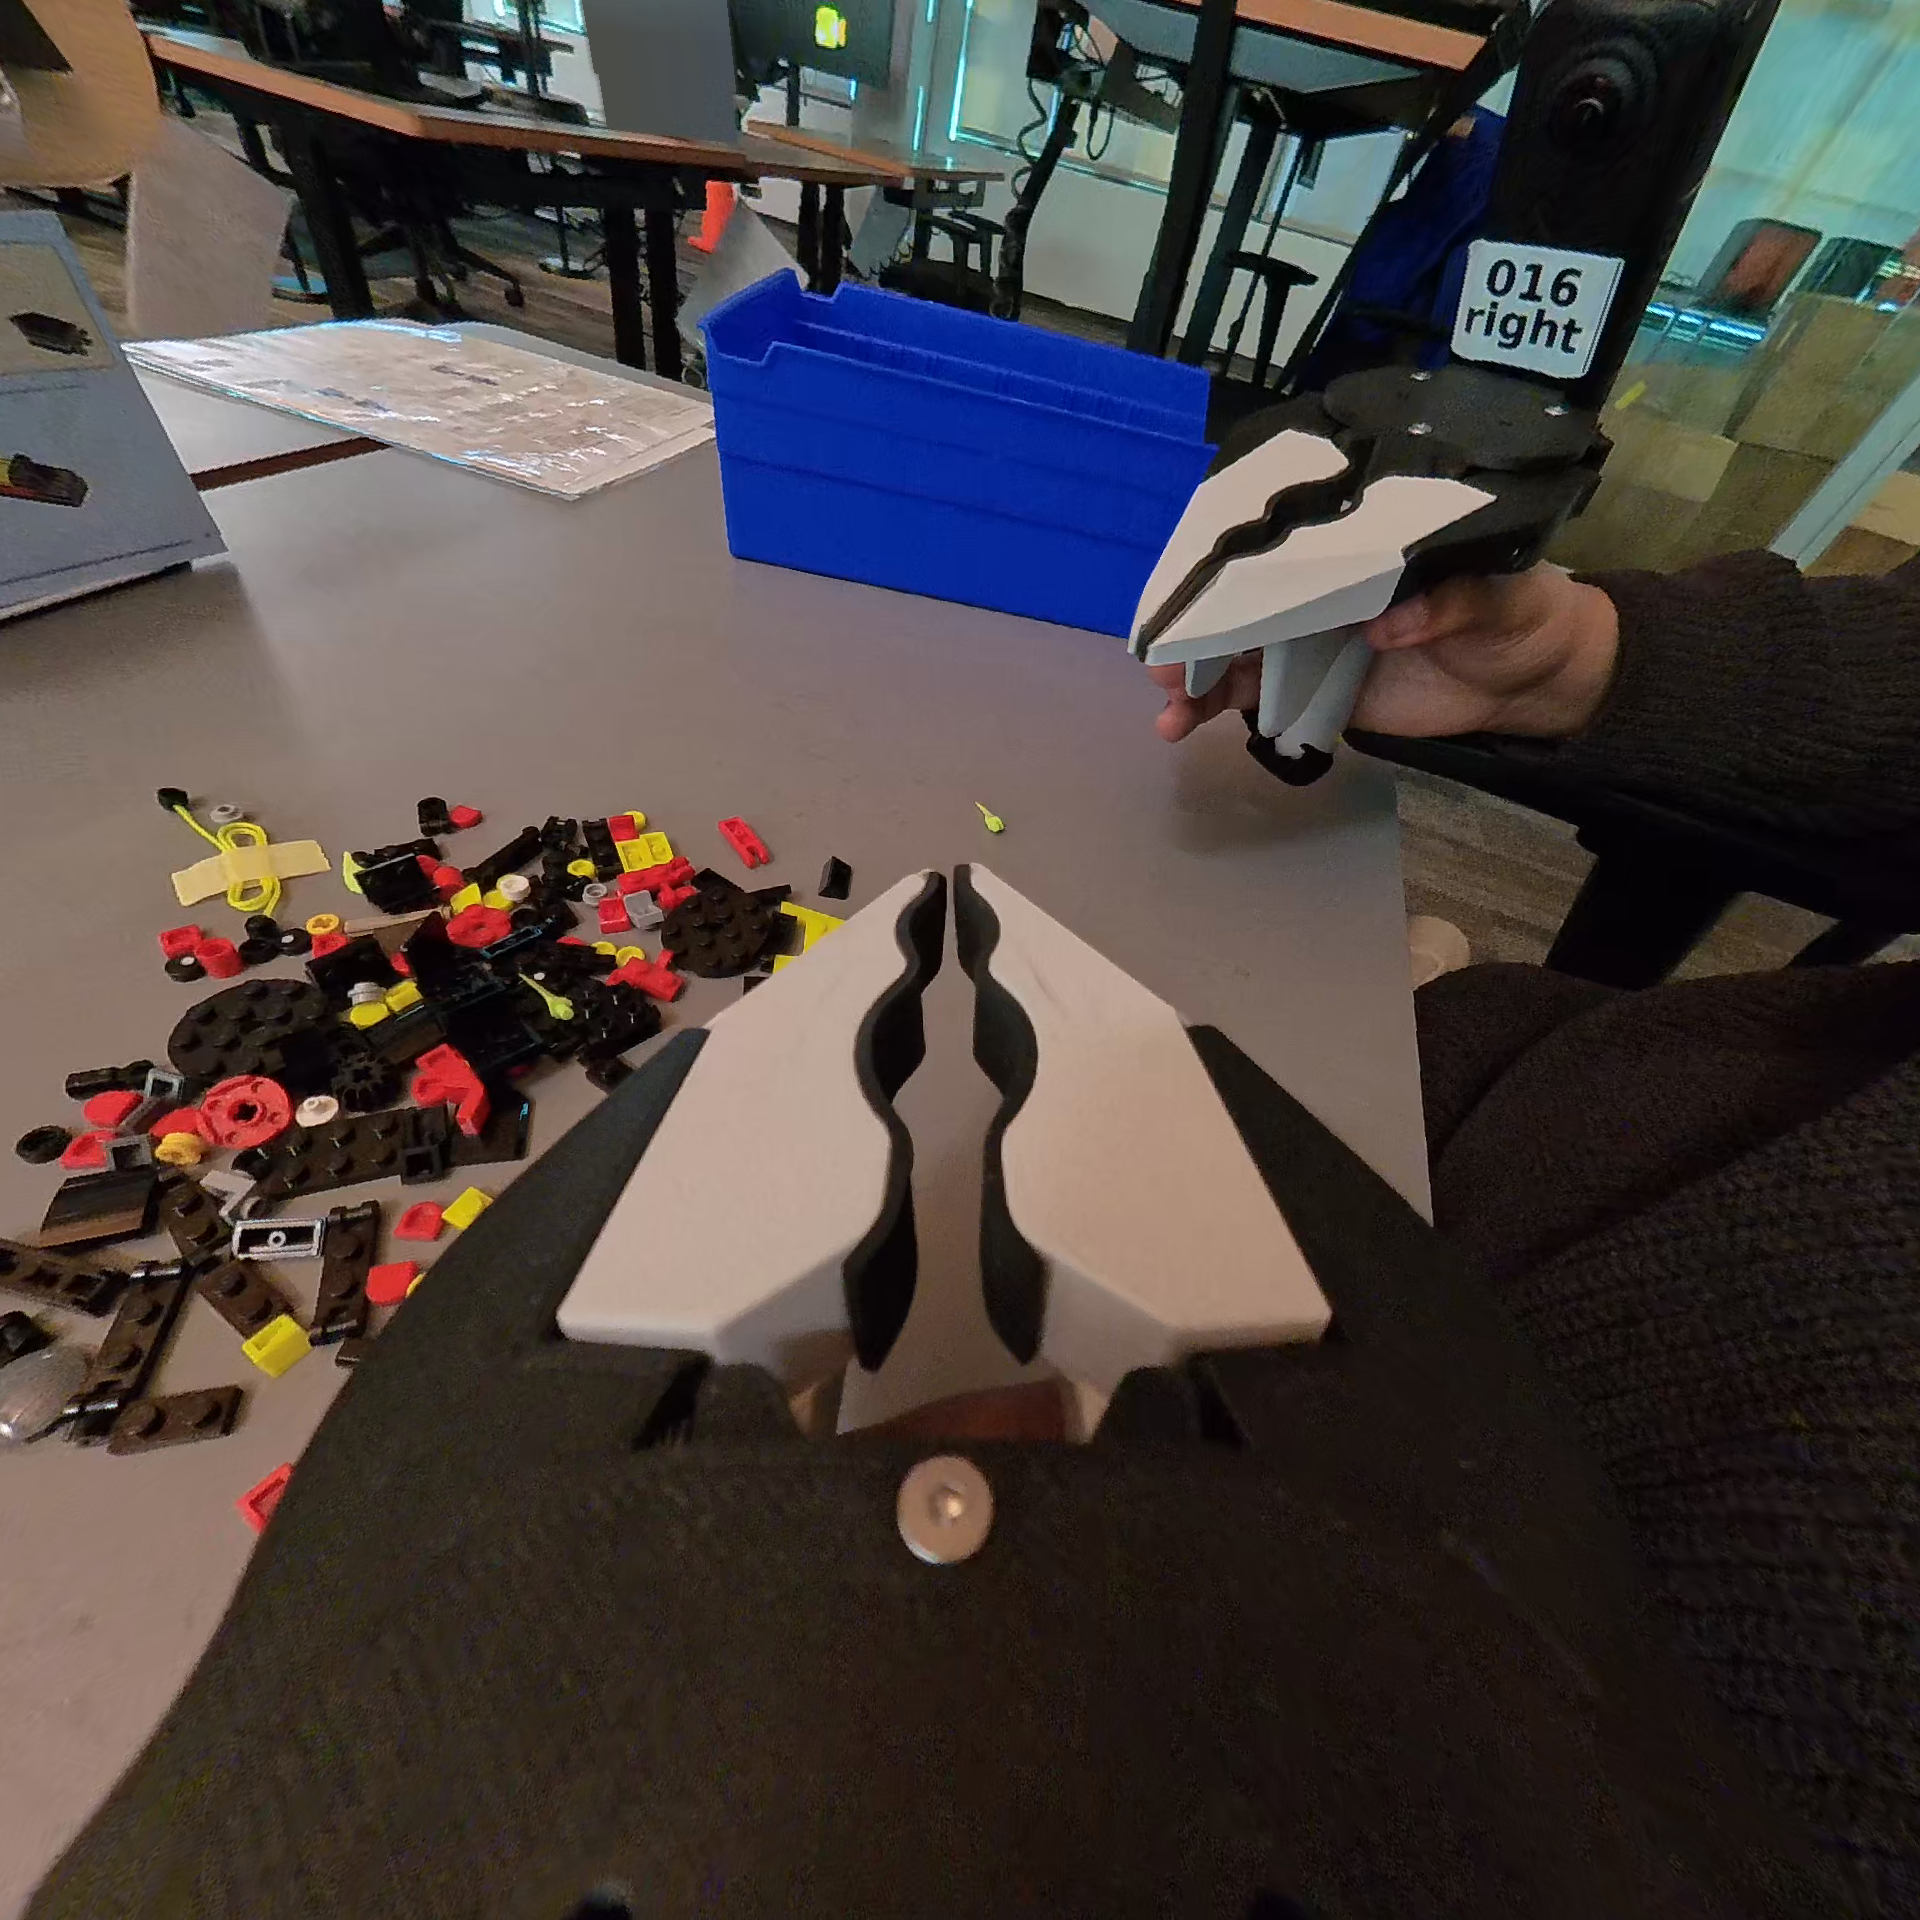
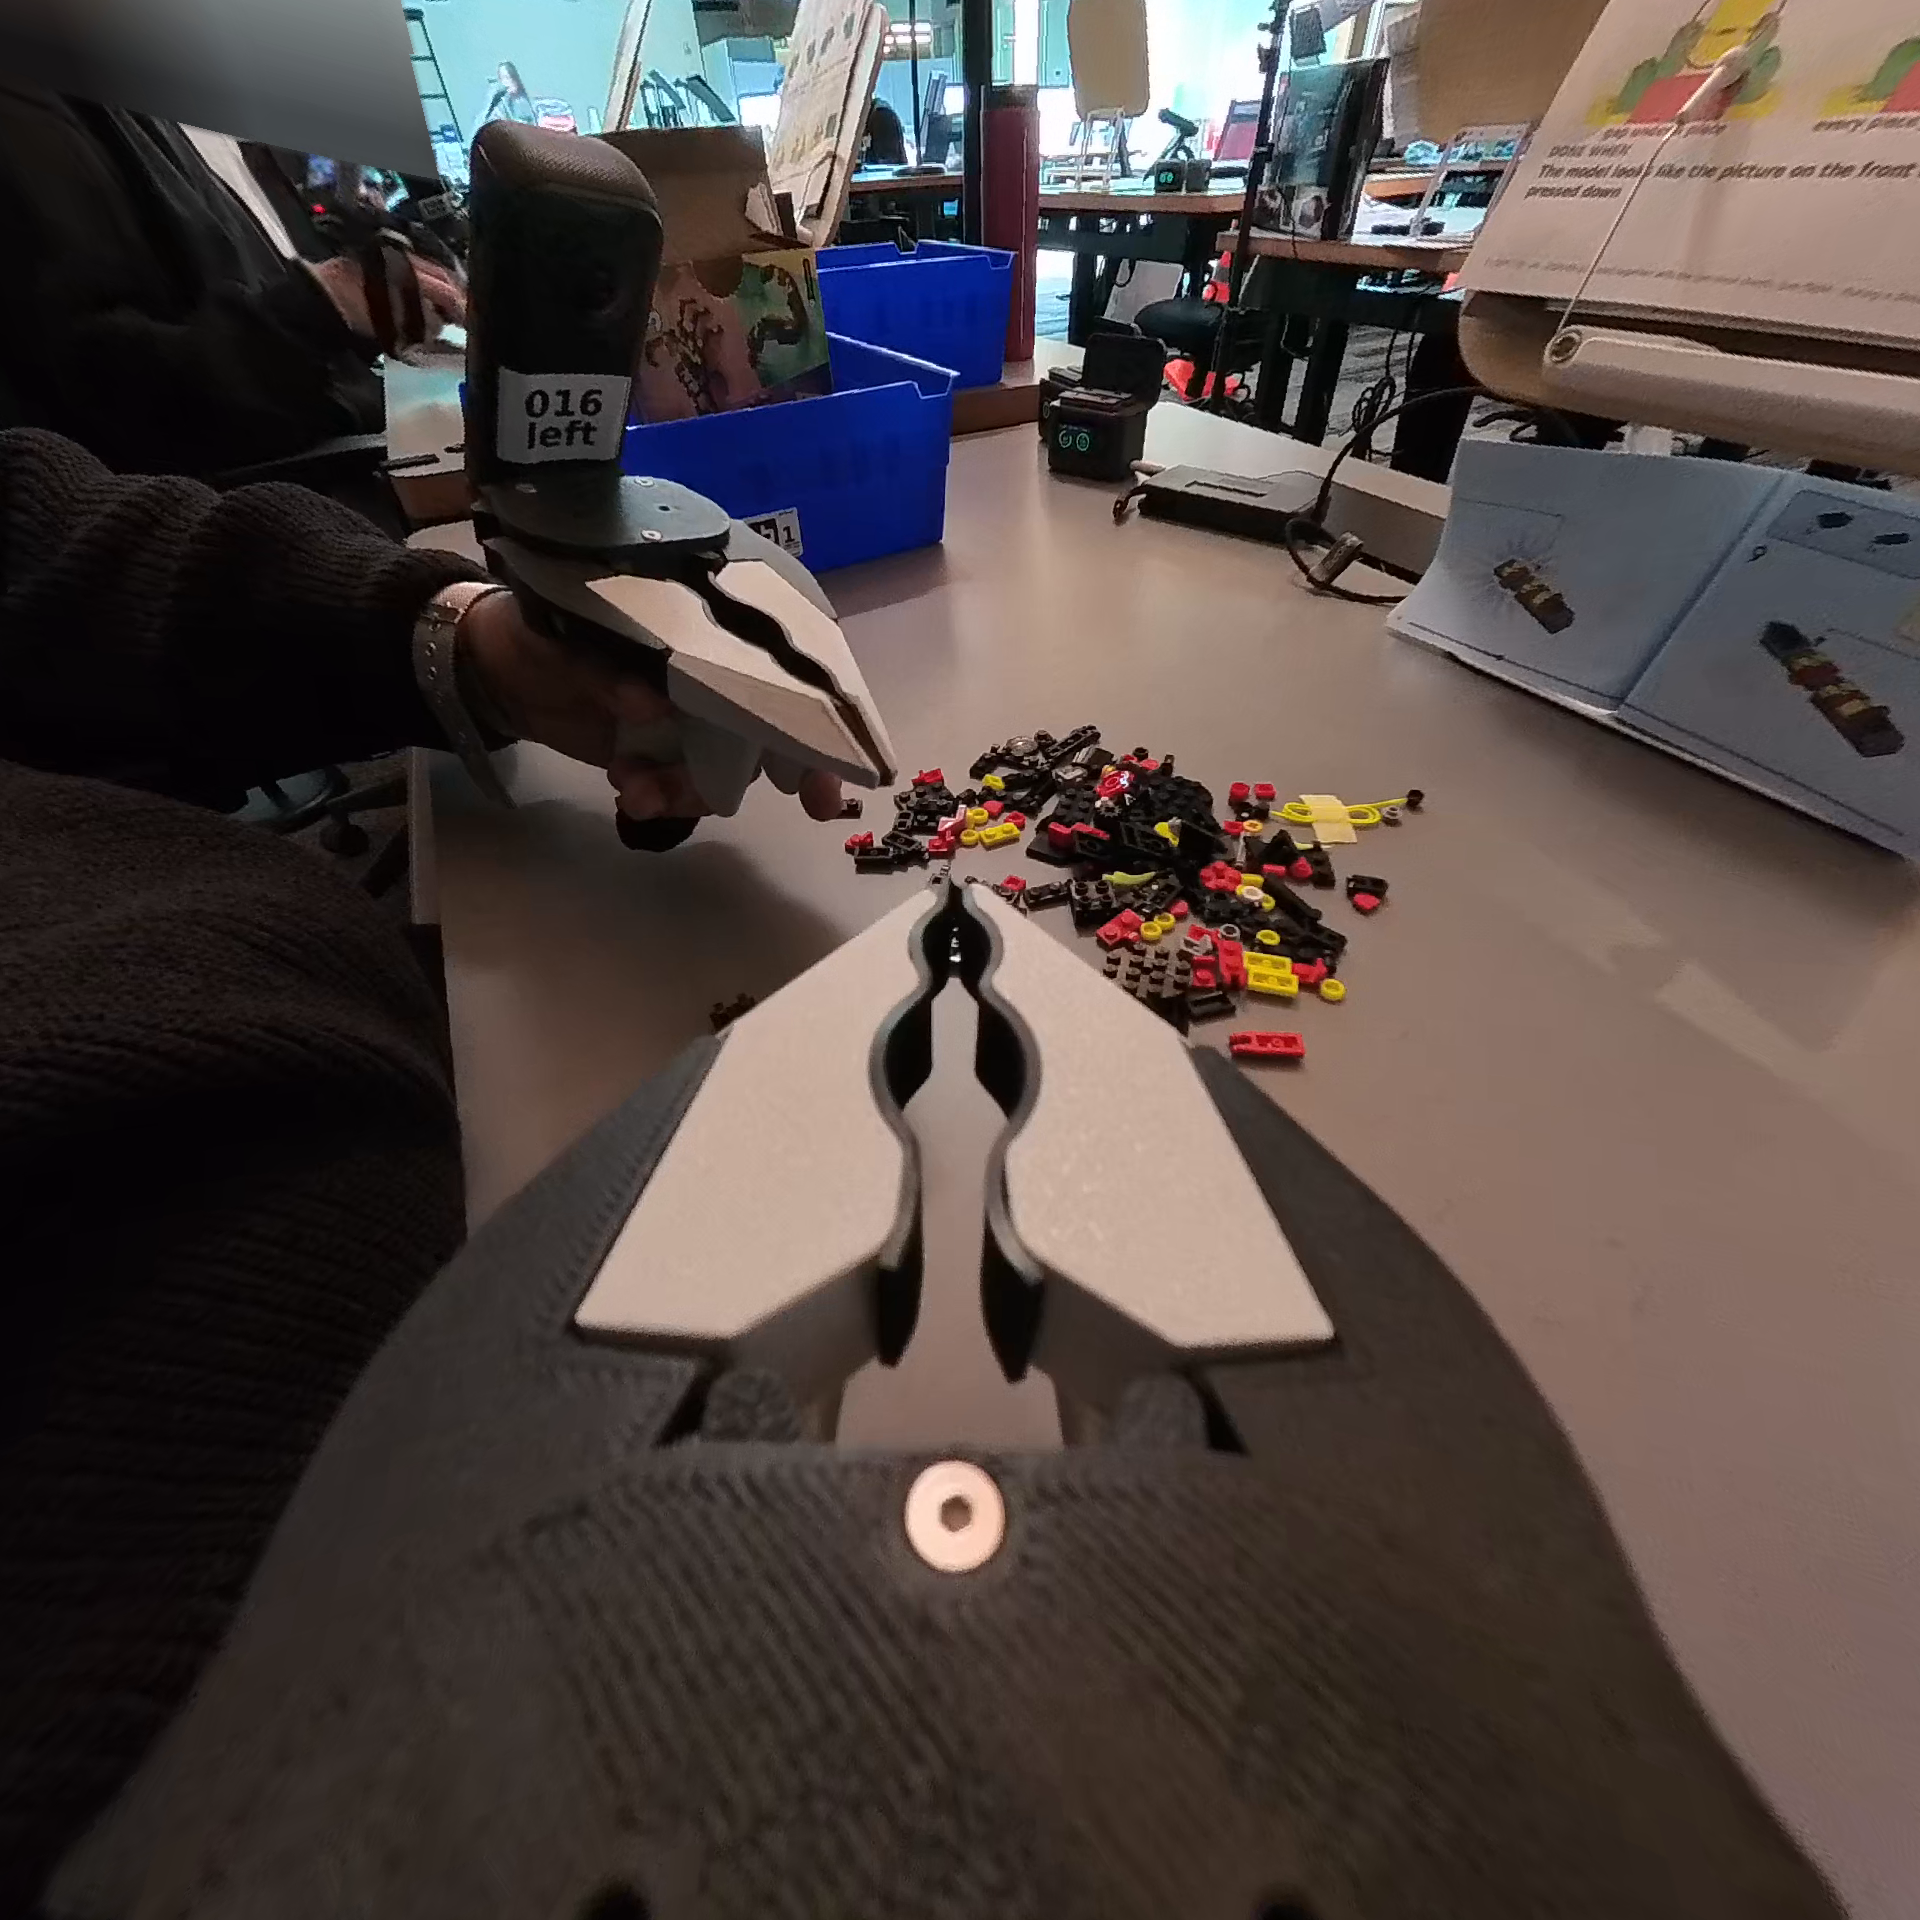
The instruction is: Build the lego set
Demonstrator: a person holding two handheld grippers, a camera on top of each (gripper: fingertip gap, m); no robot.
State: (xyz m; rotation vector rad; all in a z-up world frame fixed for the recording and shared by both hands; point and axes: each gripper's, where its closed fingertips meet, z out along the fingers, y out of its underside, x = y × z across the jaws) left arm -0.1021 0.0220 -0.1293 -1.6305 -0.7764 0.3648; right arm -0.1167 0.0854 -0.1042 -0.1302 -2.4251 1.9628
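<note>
**Both tongs empty beside the loose brick pile**

Still nothing is assembled, judging from how the pieces are lying. The left tongs (image 1: 948, 878) are hovering above the table (image 1: 727, 686), with the tips nearly touching and only a thin slit between them; nothing is sitting in that slit. In the right wrist view the same tongs (image 2: 883, 774) are pointing down at the near edge of the lego pile (image 2: 1132, 873), just beside a small black piece. The right tongs (image 2: 956, 883) are also closed almost fully at the tips, and they seem to be holding nothing, though a small dark spot in the gap behind the tips is too unclear to name. From the other side the right tongs (image 1: 1143, 644) are hanging in the air, well apart from the pile.

The lego pile (image 1: 395, 1039) is spreading loose on the table: black plates, red and yellow small bricks, some round black plates, a yellow-green string. An instruction booklet (image 2: 1683, 623) is standing open behind the pile, and a blue bin (image 1: 956, 457) is sitting farther back.

I judge the task is at its very beginning, at choosing the first piece. The next move is calling for opening one pair of tongs, then pinching a single thin piece without dragging its neighbours.
</note>
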